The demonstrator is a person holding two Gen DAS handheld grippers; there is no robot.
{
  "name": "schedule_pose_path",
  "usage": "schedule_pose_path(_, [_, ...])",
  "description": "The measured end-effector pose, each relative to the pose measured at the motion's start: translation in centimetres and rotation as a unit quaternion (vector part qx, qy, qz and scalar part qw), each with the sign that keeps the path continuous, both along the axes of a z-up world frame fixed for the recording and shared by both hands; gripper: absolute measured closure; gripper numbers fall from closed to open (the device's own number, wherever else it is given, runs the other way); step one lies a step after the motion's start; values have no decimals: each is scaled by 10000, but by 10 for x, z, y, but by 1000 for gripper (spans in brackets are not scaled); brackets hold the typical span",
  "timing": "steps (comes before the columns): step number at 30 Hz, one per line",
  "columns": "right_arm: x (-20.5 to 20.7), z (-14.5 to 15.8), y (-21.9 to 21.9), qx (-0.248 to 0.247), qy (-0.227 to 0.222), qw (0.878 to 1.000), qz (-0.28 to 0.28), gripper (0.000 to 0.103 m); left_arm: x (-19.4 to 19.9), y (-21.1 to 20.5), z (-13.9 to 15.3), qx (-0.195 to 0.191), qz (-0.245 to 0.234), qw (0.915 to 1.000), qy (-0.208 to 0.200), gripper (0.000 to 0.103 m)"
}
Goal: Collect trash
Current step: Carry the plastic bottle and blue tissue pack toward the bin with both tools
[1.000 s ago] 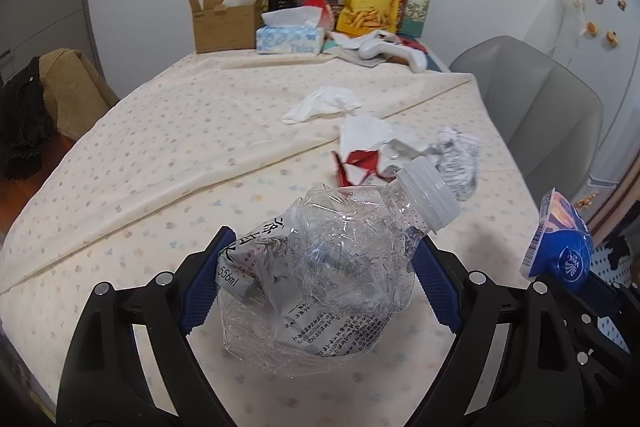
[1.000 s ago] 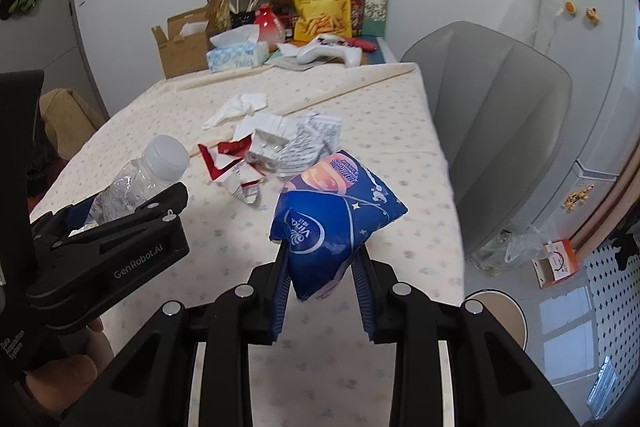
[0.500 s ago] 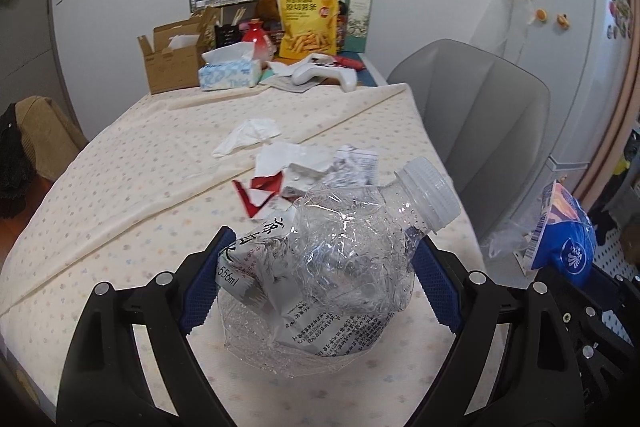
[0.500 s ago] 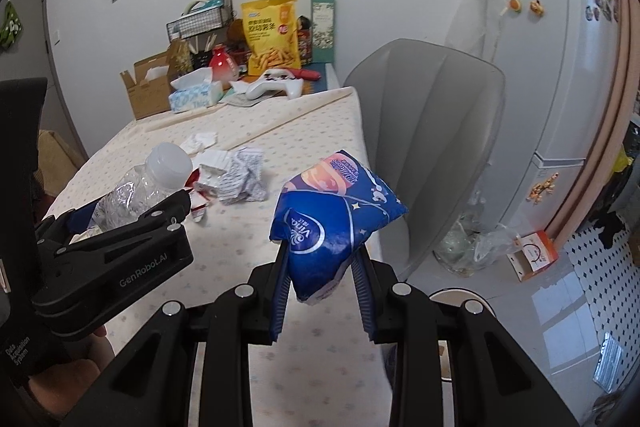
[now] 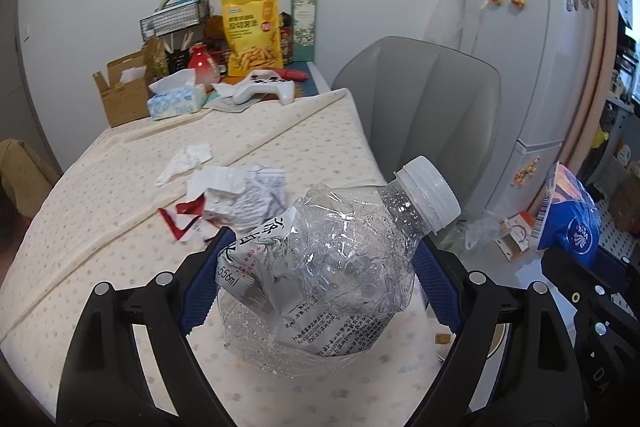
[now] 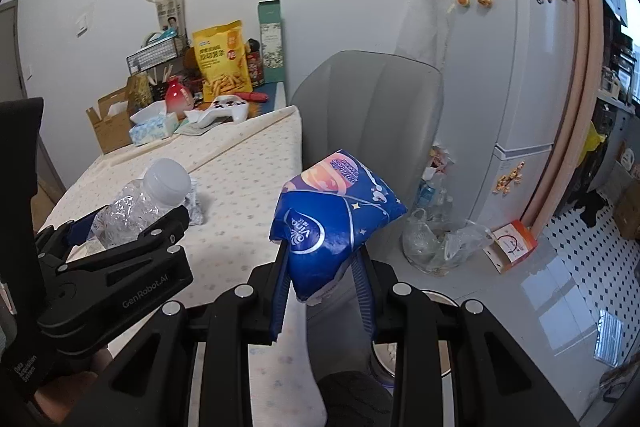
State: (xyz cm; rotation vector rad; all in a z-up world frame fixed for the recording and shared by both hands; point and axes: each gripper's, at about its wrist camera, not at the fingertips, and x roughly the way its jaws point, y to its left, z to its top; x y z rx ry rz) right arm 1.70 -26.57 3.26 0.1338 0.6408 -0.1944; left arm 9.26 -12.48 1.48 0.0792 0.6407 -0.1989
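Observation:
My left gripper [image 5: 320,279] is shut on a crushed clear plastic bottle [image 5: 336,259] with a white cap, held above the table's near right corner. The bottle also shows in the right wrist view [image 6: 140,203]. My right gripper [image 6: 322,279] is shut on a blue snack wrapper [image 6: 332,219], held beyond the table's right edge; the wrapper shows in the left wrist view too [image 5: 568,215]. Crumpled white paper [image 5: 244,191], a red-and-white scrap [image 5: 180,219] and a white tissue [image 5: 184,163] lie on the dotted tablecloth [image 5: 120,227].
A grey chair [image 6: 372,115] stands right of the table, a white fridge [image 6: 508,67] behind it. A clear plastic bag [image 6: 436,243] and an orange box [image 6: 512,243] lie on the floor. Boxes, a yellow snack bag [image 5: 252,27] and a game controller [image 5: 264,91] crowd the table's far end.
Both grippers have swung right with their loads, from facing the table to its right edge. The chair, fridge and floor have come into view. Both grips are unchanged.

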Motion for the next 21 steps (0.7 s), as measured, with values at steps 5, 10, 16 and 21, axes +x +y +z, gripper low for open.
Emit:
schedule_pose_path(5, [-6,3,-28,32,-48,9997,-258,73,1,-30,0,59,-216,9997,7,17])
schedule_pose_path(10, [-10,-1,-54,102,-29,9989,-452,73,6,-60,-7,145,-417,9990,84,17])
schedule_pose_path(16, [-7,-15,-83,240,97,9977,-629,73,12,-93,-18,295,-620,9975,172,17])
schedule_pose_path(21, [-1,-29,-109,353,199,9962,-773,73,21,-122,-29,431,-741,9960,266,17])
